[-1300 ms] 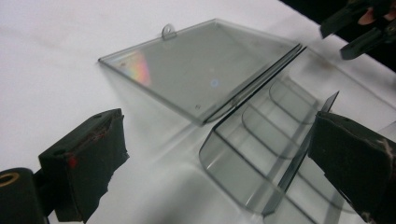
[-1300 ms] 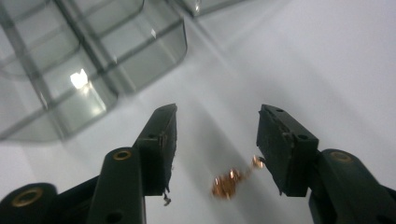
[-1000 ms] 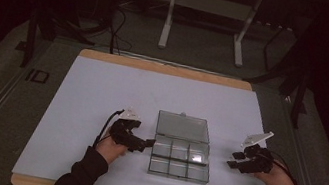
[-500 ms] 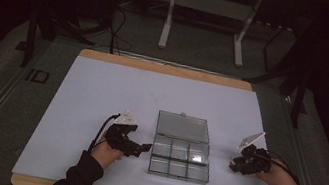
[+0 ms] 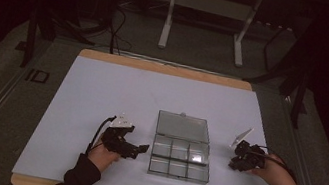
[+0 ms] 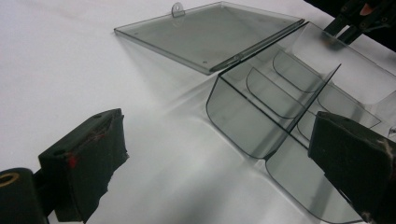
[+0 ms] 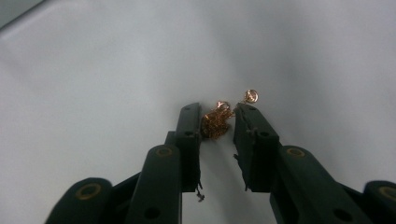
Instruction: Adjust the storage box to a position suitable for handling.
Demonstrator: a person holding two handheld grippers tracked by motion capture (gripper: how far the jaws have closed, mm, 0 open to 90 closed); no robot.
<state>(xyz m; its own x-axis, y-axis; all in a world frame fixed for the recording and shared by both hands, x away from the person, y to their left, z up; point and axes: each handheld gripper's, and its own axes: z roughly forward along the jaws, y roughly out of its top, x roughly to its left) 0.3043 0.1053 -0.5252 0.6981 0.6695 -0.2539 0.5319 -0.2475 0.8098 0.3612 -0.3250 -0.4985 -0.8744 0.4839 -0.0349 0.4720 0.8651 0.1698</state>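
Gold chain (image 7: 216,124), bunched w/ small round pendant, lies on white mat (image 5: 101,92) between jaws of right gripper (image 7: 217,122); jaws parted, straddling it, not clamped. Clear compartment box (image 5: 182,152), lid open flat, at centre. Left gripper (image 5: 135,149) jaws spread wide beside box, grasping nothing.

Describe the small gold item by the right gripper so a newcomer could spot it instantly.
On the white table cover, look right of the clear compartment box to the right gripper. Between its open black jaws lies a bunched gold chain with a small round pendant. It is the one metallic, coloured thing on the cover.
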